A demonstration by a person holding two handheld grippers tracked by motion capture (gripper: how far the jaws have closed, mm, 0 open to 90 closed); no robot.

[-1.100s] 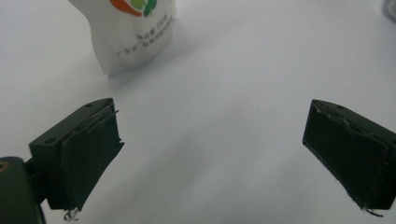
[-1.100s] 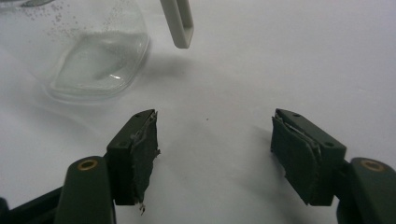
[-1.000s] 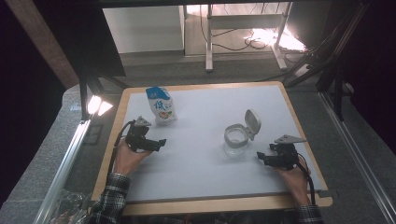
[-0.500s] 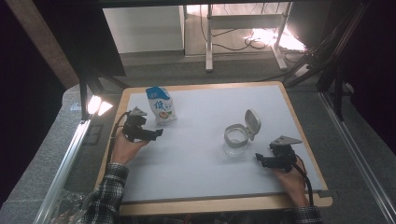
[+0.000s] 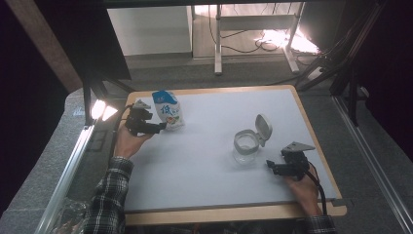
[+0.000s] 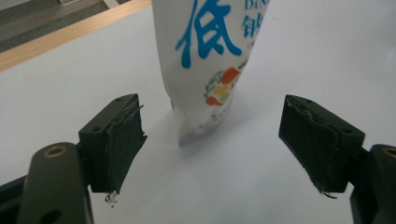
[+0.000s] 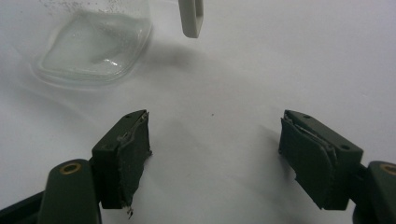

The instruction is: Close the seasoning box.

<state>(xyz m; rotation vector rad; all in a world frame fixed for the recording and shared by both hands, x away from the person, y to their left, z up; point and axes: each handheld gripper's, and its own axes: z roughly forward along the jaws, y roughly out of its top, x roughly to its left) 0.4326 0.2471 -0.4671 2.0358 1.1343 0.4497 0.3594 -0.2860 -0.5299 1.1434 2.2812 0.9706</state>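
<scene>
Your left claw (image 5: pixel 157 127) sits at the far left part of the tabletop (image 5: pixel 204 170), its tips just beside the white pouch (image 5: pixel 168 109) with blue lettering. That pouch stands upright near the far left corner of the tabletop, and it is the landmark for everything else here. In the left gripper view the pouch (image 6: pixel 210 56) rises ahead of your two jaws, its bottom edge on the white surface, a little left of the middle of the gap. The jaws have just been closing, yet both pads stand clear of the pouch: nothing is clamped, so the left claw is released, with the pouch just ahead of the gap.

Well to the right of the pouch, and nearer to you, stands a clear glass jar (image 5: pixel 245 146) with its grey hinged lid (image 5: pixel 263 127) flipped up on the side away from the pouch. Your right claw (image 5: pixel 271 166) rests on the tabletop just beyond the jar as seen from the pouch, tips pointing towards the jar but apart from it. In the right gripper view the jar (image 7: pixel 93 44) lies ahead and to the left of the jaws, with the end of the lid (image 7: pixel 191 18) hanging in from the top. Those jaws are spread with only bare white surface between them: released, holding nothing.
</scene>
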